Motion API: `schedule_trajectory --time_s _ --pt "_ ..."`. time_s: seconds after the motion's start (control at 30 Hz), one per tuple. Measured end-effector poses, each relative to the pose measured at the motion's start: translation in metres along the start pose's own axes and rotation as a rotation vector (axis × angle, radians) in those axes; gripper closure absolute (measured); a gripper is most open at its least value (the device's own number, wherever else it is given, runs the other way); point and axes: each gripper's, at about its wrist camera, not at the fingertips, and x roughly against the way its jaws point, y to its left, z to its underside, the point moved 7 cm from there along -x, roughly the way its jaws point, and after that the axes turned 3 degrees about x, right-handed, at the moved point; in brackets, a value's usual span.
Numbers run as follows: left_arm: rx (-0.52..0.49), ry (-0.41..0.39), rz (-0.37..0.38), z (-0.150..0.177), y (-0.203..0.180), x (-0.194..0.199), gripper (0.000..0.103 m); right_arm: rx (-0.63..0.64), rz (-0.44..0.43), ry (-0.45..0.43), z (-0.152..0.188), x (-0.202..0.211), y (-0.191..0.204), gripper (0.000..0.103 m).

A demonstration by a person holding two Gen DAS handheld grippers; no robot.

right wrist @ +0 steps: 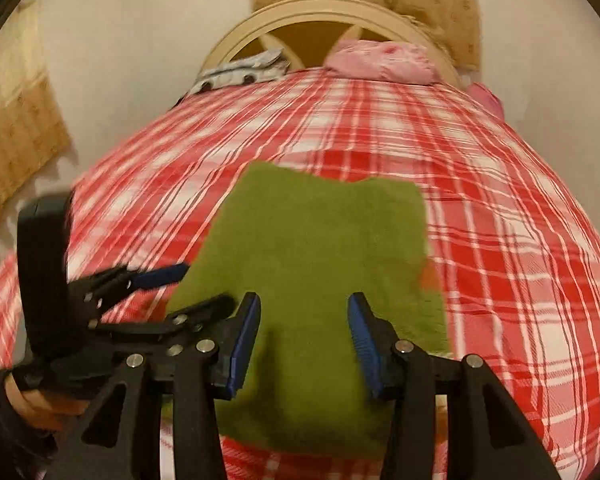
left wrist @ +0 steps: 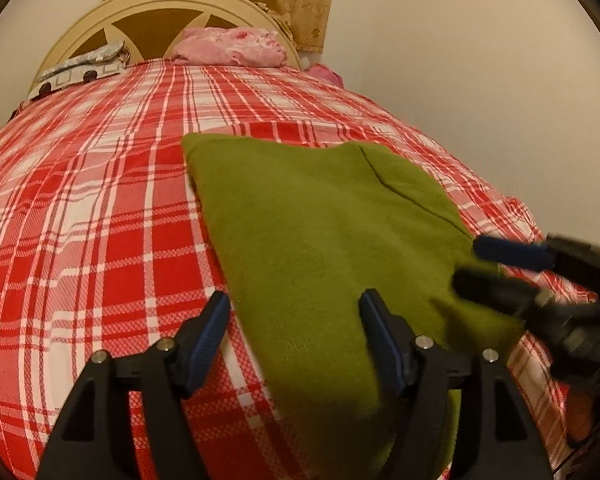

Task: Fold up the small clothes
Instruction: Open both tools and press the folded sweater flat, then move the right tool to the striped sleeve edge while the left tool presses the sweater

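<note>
An olive-green knitted garment [left wrist: 320, 240] [right wrist: 320, 240] lies flat and folded on the red plaid bed [left wrist: 100, 220] [right wrist: 520, 240], with a flap folded over along its right side. My left gripper [left wrist: 294, 300] [right wrist: 204, 286] hovers open over the garment's near left edge; the cloth's edge runs between the fingers, but the pads do not press on it. My right gripper [right wrist: 304, 300] [left wrist: 468, 262] is open too, low over the garment's near right part, with the cloth flat beneath it and nothing pinched.
A pink pillow [left wrist: 232, 46] [right wrist: 380, 60] and a grey-white patterned cloth [left wrist: 80, 68] [right wrist: 240, 70] lie at the cream headboard [left wrist: 160, 4]. A pale wall runs along the bed's right side. A hand [right wrist: 32, 400] holds the left gripper.
</note>
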Motion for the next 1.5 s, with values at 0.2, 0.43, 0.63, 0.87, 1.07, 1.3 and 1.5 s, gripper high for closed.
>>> schedule_trajectory --time_s 0.2,0.43,0.63,0.87,1.07,1.3,1.5 --pt "0.011 0.023 0.008 0.007 0.001 -0.001 0.025 -0.017 0.028 0.092 0.030 -0.026 -0.003 0.056" --pt "0.045 0.022 0.022 0.010 0.006 0.002 0.020 -0.026 0.037 0.078 0.013 -0.021 -0.005 0.056" --pt "0.063 0.018 0.024 0.012 0.009 0.004 0.015 0.005 0.060 0.055 -0.019 -0.038 -0.002 0.056" --pt "0.079 0.031 0.020 0.014 0.012 -0.001 0.010 0.015 0.033 0.112 -0.034 -0.075 0.001 0.056" --pt "0.104 0.055 0.041 0.016 0.013 -0.007 0.006 0.005 0.065 0.144 -0.040 -0.102 -0.004 0.055" --pt "0.120 0.015 0.050 0.017 0.015 0.004 0.006 -0.069 0.012 0.027 -0.046 -0.064 -0.023 0.054" --pt "0.101 0.042 0.039 0.019 0.011 -0.002 0.004 -0.181 -0.048 0.107 -0.012 -0.067 -0.067 0.054"
